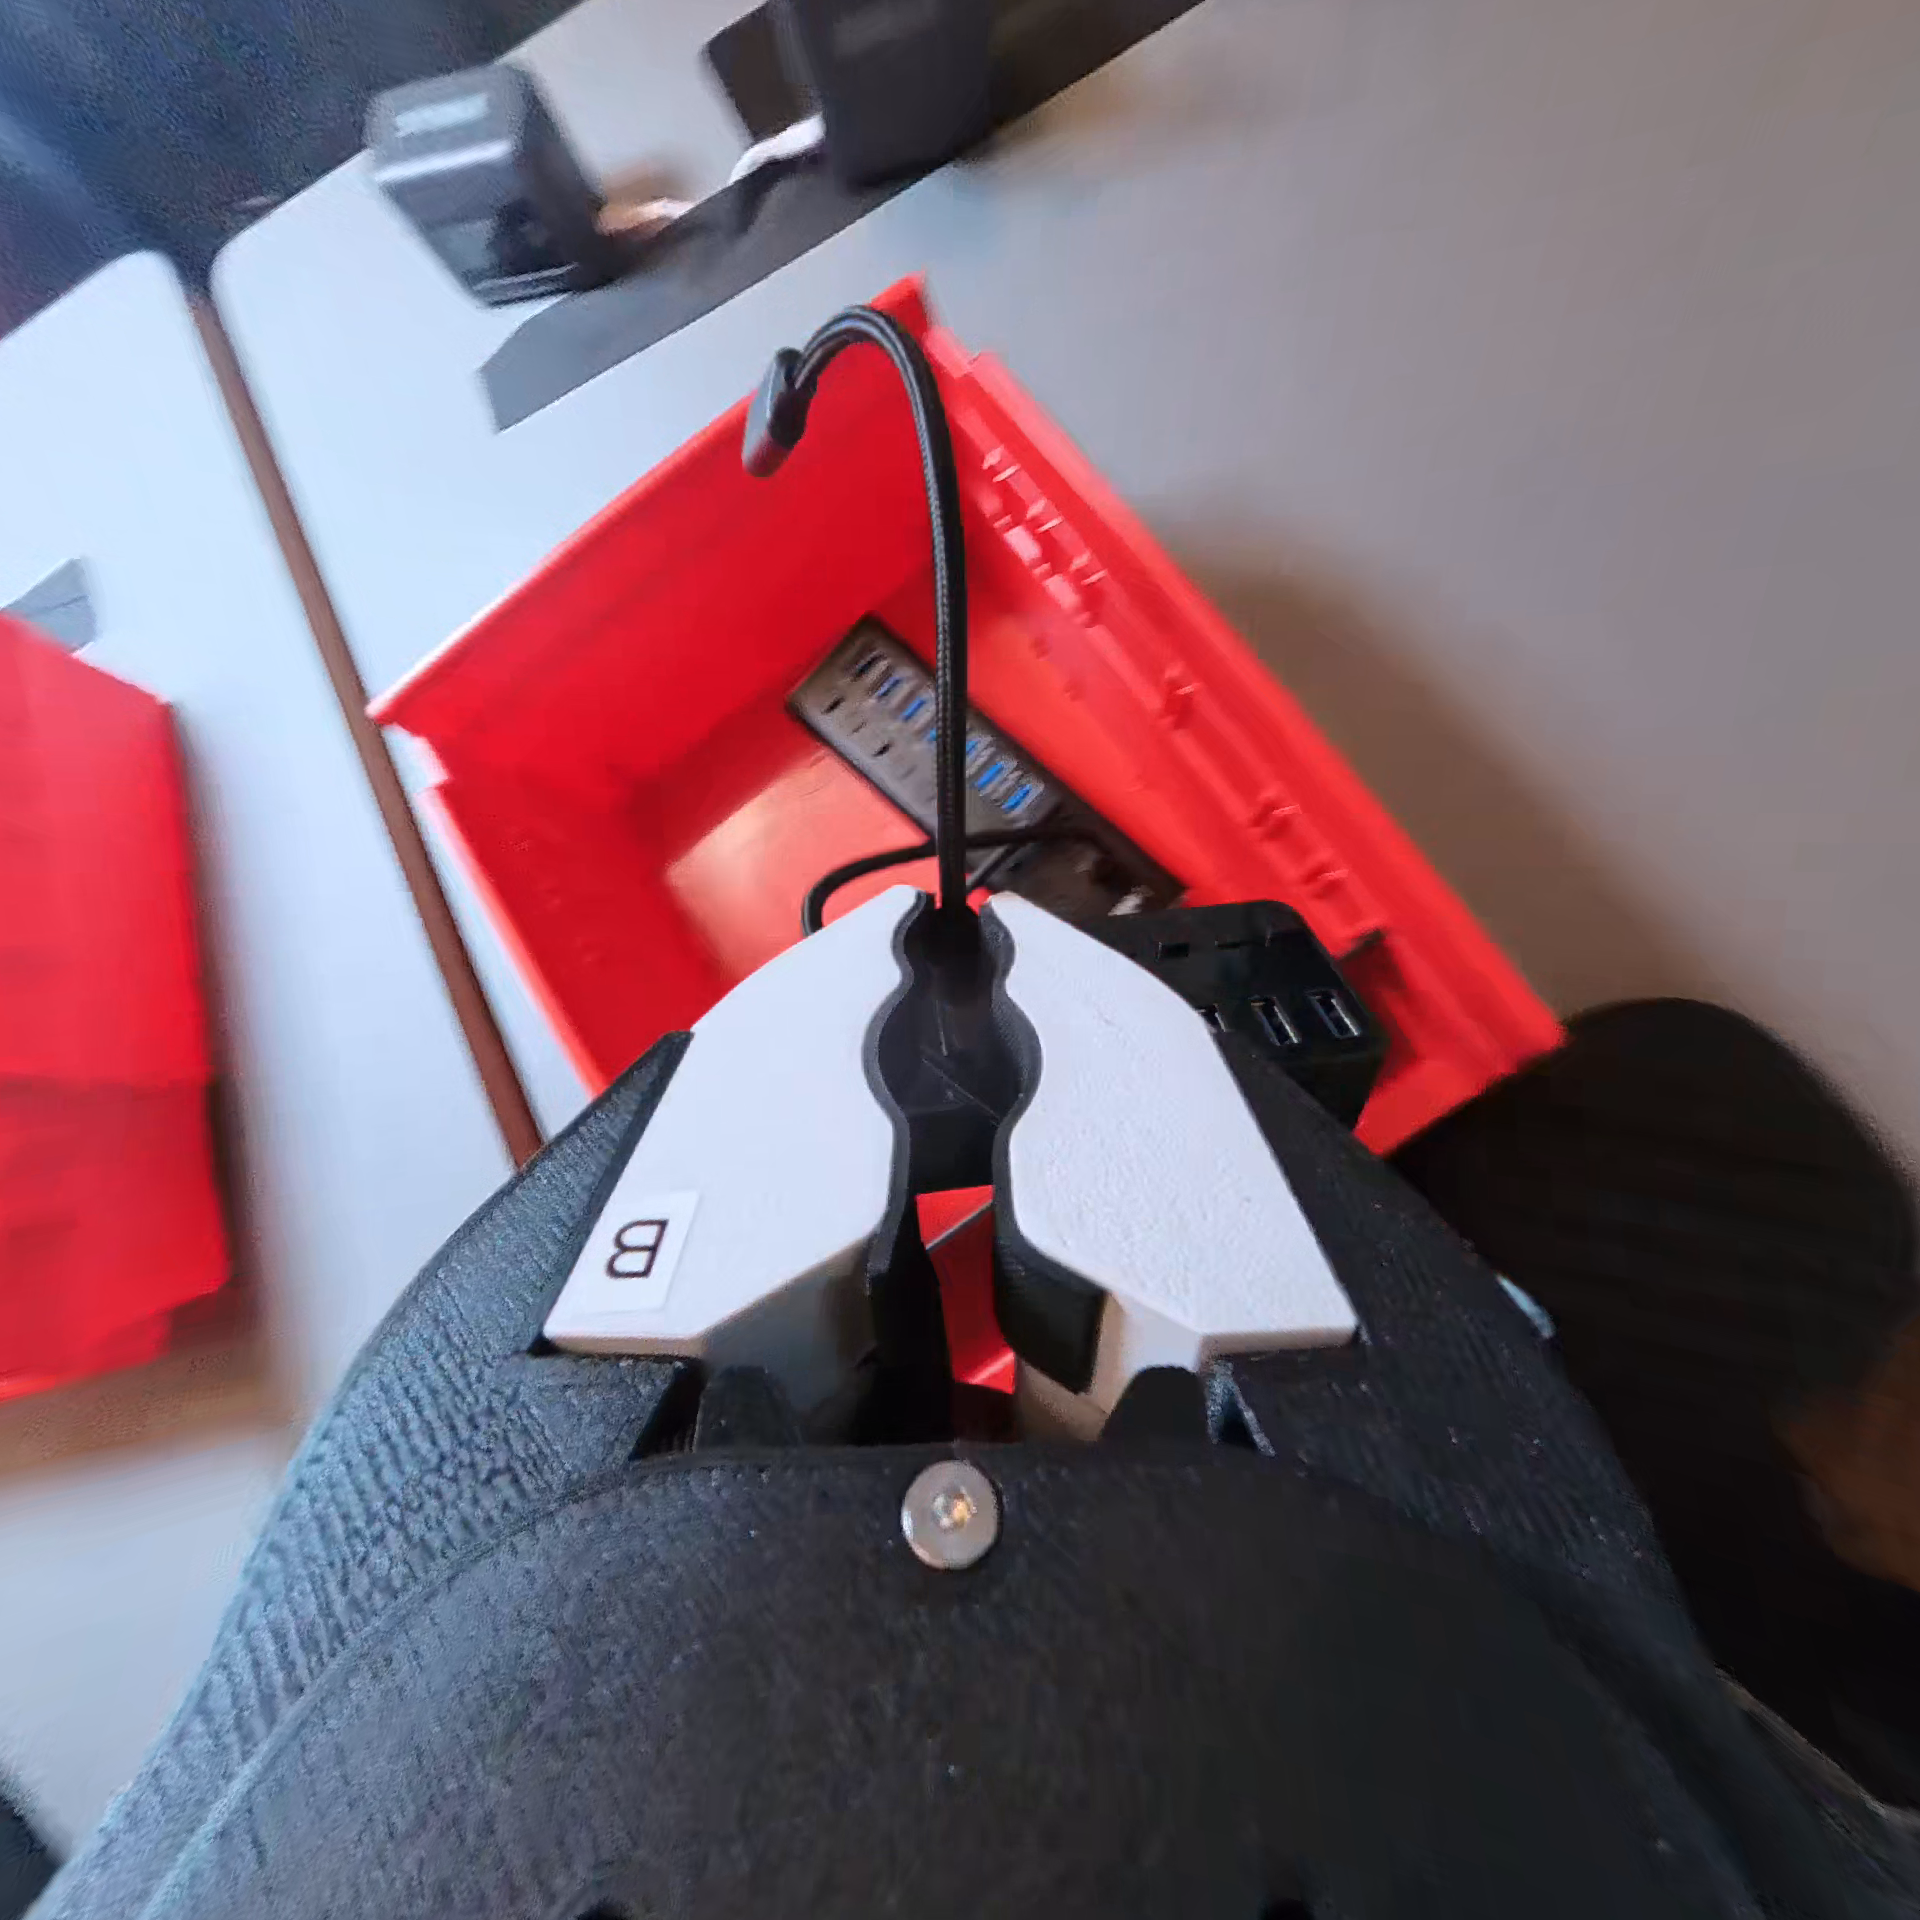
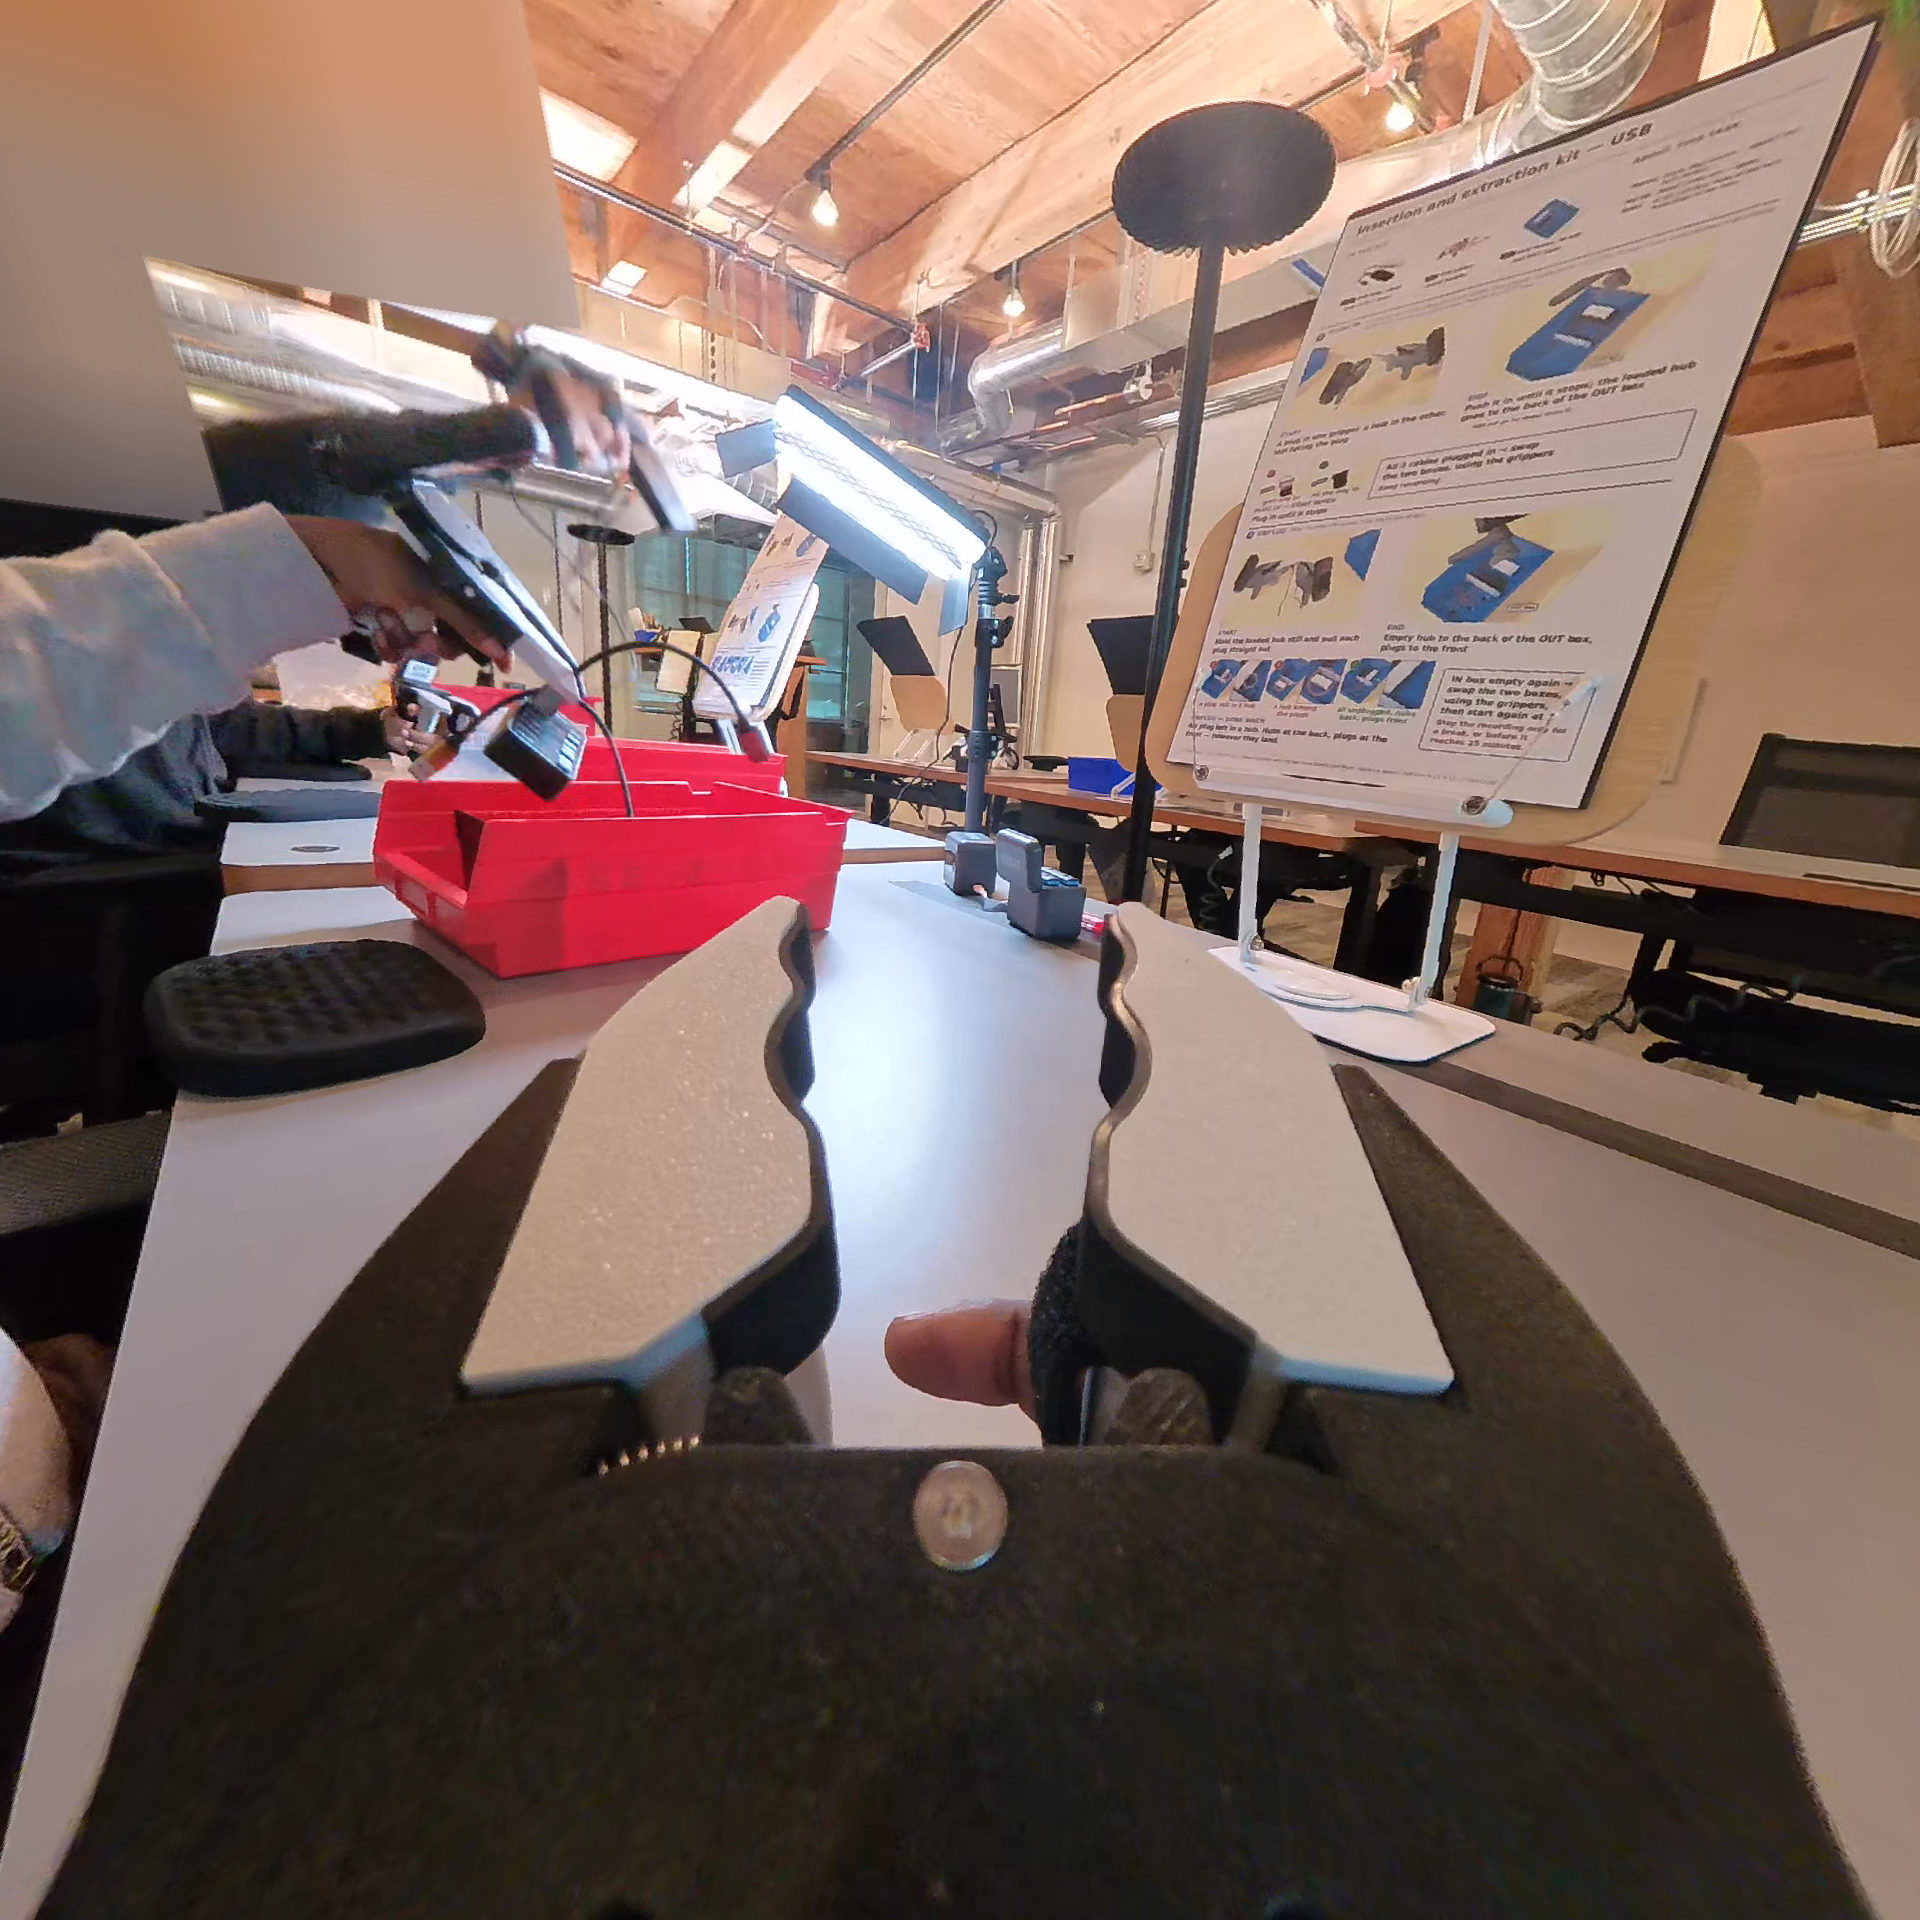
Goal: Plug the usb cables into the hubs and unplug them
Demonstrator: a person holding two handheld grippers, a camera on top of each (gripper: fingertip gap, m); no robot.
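My left gripper [image 1: 948, 914] is shut on the plug end of a black braided USB cable [image 1: 940, 582]. The cable rises from the fingertips and curls over to a free connector [image 1: 772, 416]. A black hub [image 1: 1283, 1013] sits just under the right finger; whether the plug is in it is hidden. Below lies a red bin [image 1: 582, 727] holding a grey hub with blue ports [image 1: 914, 727]. In the right wrist view the left gripper [image 2: 540, 665] hovers over the red bin [image 2: 613, 873] with the black hub [image 2: 535, 743] dangling. My right gripper [image 2: 956, 925] is open and empty above the table.
A second red bin [image 1: 94, 987] stands on the neighbouring table. A black padded rest [image 2: 312, 1013], small grey devices [image 2: 1029, 883], a black pole [image 2: 1195, 520] and an instruction board on a white stand [image 2: 1496, 468] stand on the grey table [image 2: 935, 1143]. Another person works behind. Some 55 cm of space lies between my two pairs of fingers.
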